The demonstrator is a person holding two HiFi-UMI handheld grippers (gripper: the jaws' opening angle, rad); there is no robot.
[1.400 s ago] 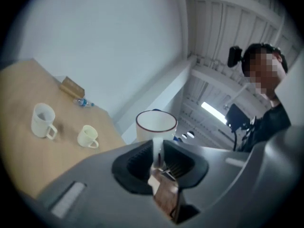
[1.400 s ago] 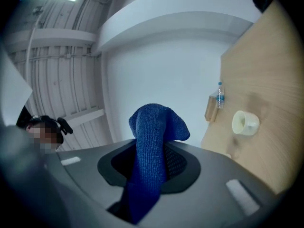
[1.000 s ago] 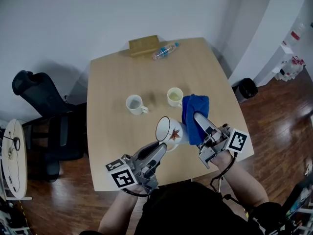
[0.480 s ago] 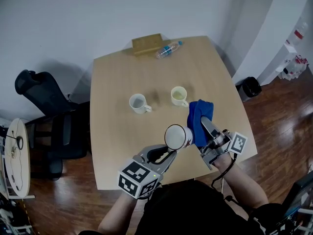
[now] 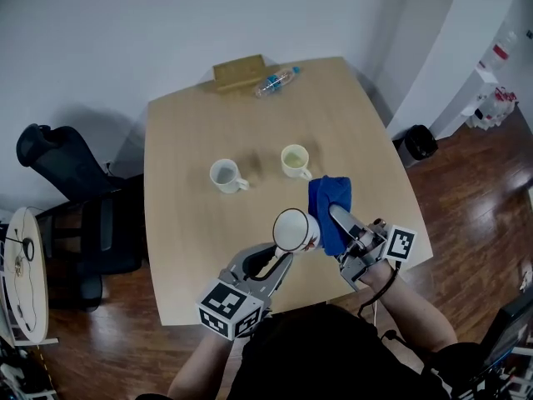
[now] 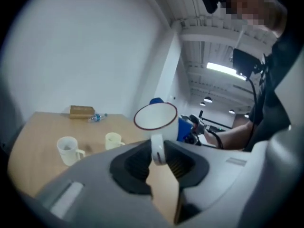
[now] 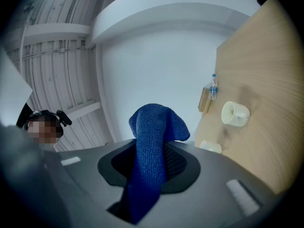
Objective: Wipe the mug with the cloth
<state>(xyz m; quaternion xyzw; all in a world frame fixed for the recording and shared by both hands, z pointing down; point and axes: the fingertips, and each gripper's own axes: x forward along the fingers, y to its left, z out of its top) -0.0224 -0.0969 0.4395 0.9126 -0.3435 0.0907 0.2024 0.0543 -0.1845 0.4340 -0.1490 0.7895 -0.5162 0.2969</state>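
The left tongs [image 5: 281, 261] grasp the mug [image 5: 296, 230] by its handle, which stands between the pads. Their jaws have just been opening a little, so the hold looks light rather than hard. The mug sits over the near part of the tabletop [image 5: 187, 123], mouth tipped up toward the person, presumably so that the wall and rim are offered to the other hand. Whether its base touches the wood cannot be told. The right tongs [image 5: 340, 221] are clenched on the blue cloth [image 5: 326, 192], which bunches up past the tips and lies just beside the mug at its 3 o'clock, touching or nearly so. Judged from this, cloth and mug are brought together for wiping.

Other items: a white cup [image 5: 225, 176] at 10 o'clock from the mug and a pale yellow cup [image 5: 295, 161] at 12 o'clock (both standing apart from the work). A plastic bottle [image 5: 275, 82] and a wooden box [image 5: 237, 72] lie at the far edge, also toward 12 o'clock. A black office chair [image 5: 67, 182] stands off the tabletop at 9 o'clock. Nothing lies between cloth and mug, and the pale cup is the nearest thing a wide stroke could strike.
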